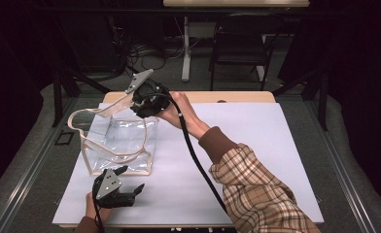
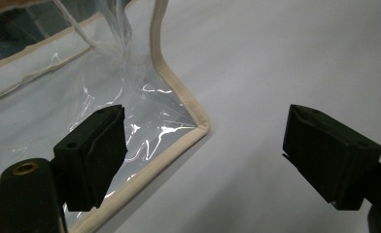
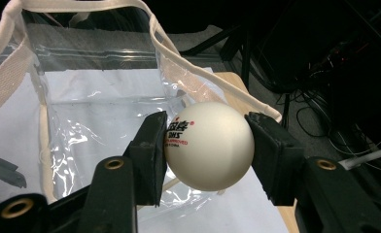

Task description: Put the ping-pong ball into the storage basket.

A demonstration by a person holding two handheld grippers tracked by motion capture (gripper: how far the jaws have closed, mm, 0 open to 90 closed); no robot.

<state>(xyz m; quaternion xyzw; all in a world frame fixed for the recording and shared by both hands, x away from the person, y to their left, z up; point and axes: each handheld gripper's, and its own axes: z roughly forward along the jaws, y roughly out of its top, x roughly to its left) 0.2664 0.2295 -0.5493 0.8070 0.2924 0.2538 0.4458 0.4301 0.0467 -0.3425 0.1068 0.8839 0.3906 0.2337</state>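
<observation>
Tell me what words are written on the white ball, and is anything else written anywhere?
"DHS" in dark letters on the white ball.
Red characters above it on the ball: too blurred to read.
Small red line below it: too small to read.
Clear bag: no writing to be seen.

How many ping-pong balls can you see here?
1: a white ball clamped in the right gripper, above the clear bag. Others may be hidden.

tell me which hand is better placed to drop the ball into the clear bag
Right. Its tool is shut on the ball and held at the clear bag's open top. The left tool is open and empty, low beside the bag's bottom corner.
</observation>
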